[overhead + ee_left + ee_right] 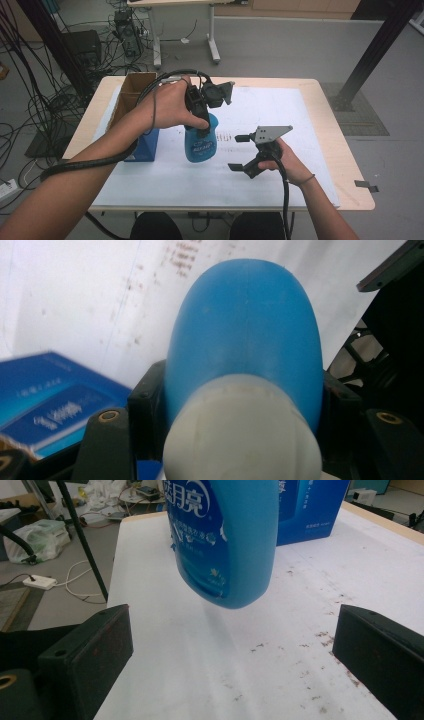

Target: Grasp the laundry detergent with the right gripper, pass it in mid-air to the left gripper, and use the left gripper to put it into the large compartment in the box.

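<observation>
The bench (pixel 340 165) carries a white paper sheet (pixel 280 110) that covers most of its top; the sheet is speckled with small brown marks in the right gripper view.

At the left end of the bench stands an open cardboard box (pixel 131 95), with a blue carton (pixel 145 145) against its near side. The carton also appears in the left gripper view (pixel 45 400), lower left, and in the right gripper view (pixel 312 505), behind the bottle. White lettering is printed on the carton, but it is too blurred to read.

The blue bottle (pixel 201 142) is near the middle of the bench, held upright. In the right gripper view its base (pixel 225 545) hangs clear of the paper. Its label bears white Chinese characters, probably the brand name "蓝月亮", though the top of the print is cut off. In the left gripper view the bottle (pixel 245 330) has a pale grey-white cap at the near end.

The left gripper (pixel 200 112) comes down from above. Its fingers (pixel 145 410) are clamped on the bottle's upper part, one on each side, just below the cap.

The right gripper (pixel 240 152) sits to the right of the bottle, near it but apart. Its fingers (pixel 85 655) stand wide apart and hold nothing; they point toward the bottle's base.
</observation>
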Motion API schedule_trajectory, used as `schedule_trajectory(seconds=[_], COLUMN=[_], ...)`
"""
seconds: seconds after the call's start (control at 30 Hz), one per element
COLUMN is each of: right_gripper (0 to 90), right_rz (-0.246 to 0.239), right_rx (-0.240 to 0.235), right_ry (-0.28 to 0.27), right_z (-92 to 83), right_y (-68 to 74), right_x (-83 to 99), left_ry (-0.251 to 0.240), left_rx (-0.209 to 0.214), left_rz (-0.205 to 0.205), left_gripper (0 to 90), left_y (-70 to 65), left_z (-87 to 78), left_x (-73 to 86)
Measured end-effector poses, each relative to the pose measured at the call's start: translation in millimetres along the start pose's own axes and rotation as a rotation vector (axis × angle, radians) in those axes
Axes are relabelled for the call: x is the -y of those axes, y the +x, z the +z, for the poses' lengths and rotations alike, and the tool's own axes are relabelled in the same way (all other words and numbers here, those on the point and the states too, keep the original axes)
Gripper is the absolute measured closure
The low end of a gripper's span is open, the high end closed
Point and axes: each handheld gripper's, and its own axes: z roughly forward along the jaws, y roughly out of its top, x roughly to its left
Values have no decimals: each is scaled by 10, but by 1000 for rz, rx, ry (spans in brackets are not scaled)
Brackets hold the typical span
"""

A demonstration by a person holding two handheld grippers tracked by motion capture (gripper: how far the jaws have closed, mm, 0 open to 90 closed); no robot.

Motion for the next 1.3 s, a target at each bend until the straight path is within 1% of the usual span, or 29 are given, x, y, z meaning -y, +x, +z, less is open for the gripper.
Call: schedule_trajectory(seconds=[0.03, 0.07, 0.1, 0.13, 0.2, 0.27, 0.3, 0.37, 0.4, 0.43, 0.47, 0.5, 0.53, 0.57, 0.6, 0.63, 0.67, 0.73, 0.77, 0.83, 0.87, 0.9, 0.93, 1.03, 1.07, 1.1, 1.2, 1.23, 1.3], right_gripper=[25, 25, 25, 25, 25, 25, 25, 25, 25, 25, 25, 25, 26, 26, 26, 26, 26, 26, 27, 27, 27, 27, 27, 28, 29, 29, 30, 30, 31], right_rz=[1, 1, 1, 9, 13, 19, 21, 22, 27, 29, 29, 29, 33, 33, 33, 32, 33, 34, 34, 36, 39, 39, 40, 40, 41, 41, 42, 41, 41], right_rx=[1, 5, 5, 10, 17, 22, 25, 26, 31, 33, 36, 36, 38, 38, 39, 39, 40, 39, 40, 42, 42, 42, 45, 47, 50, 50, 52, 52, 52], right_ry=[-1, 1, 1, 2, 3, 1, 2, 1, 1, -1, -4, -4, -5, -5, -3, -4, -5, -4, -4, -5, -5, -5, -2, -4, -4, -4, -7, -7, -9], right_z=[-4, -8, -8, -15, -21, -29, -32, -35, -42, -46, -49, -49, -52, -52, -51, -47, -41, -38, -34, -29, -26, -26, -20, -14, -8, -8, 3, 6, 10], right_y=[-1, -1, -1, 1, 0, -2, -3, -7, -9, -12, -12, -12, -17, -17, -20, -23, -24, -26, -28, -27, -34, -34, -35, -38, -36, -36, -41, -40, -42], right_x=[3, 3, 3, 7, 16, 32, 39, 46, 55, 59, 65, 65, 66, 66, 63, 63, 64, 61, 62, 65, 70, 70, 67, 67, 63, 63, 58, 56, 53], left_ry=[2, 7, 7, -1, -7, -16, -6, -11, -6, -14, -16, -16, -17, -17, -22, -18, -28, -24, -35, -36, -57, -57, -69, -67, -72, -72, -80, -80, -85], left_rx=[-1, 1, 1, -1, -12, -22, -28, -37, -41, -47, -49, -49, -61, -61, -68, -71, -69, -60, -50, -47, -47, -47, -43, -40, -38, -38, -40, -40, -39], left_rz=[-9, -37, -37, -58, -123, -118, -163, -160, -199, -211, -244, -244, -273, -273, -308, -317, -353, -368, -399, -409, -436, -436, -463, -481, -504, -504, -549, -549, -588], left_gripper=[377, 378, 378, 378, 378, 378, 378, 378, 378, 378, 378, 378, 378, 378, 378, 378, 378, 379, 378, 379, 379, 378, 379, 379, 379, 379, 379, 379, 379], left_y=[11, 31, 31, 48, 92, 89, 125, 130, 160, 169, 193, 193, 220, 220, 238, 253, 303, 350, 423, 463, 513, 513, 573, 650, 708, 708, 821, 821, 907], left_z=[-14, -26, -26, -40, -85, -100, -127, -145, -171, -188, -207, -207, -246, -246, -269, -282, -315, -334, -379, -408, -461, -461, -511, -572, -625, -625, -753, -753, -832], left_x=[-2, -7, -7, 7, 28, 41, 40, 52, 54, 67, 75, 75, 74, 74, 84, 79, 101, 106, 142, 156, 200, 200, 233, 250, 268, 268, 299, 299, 333])
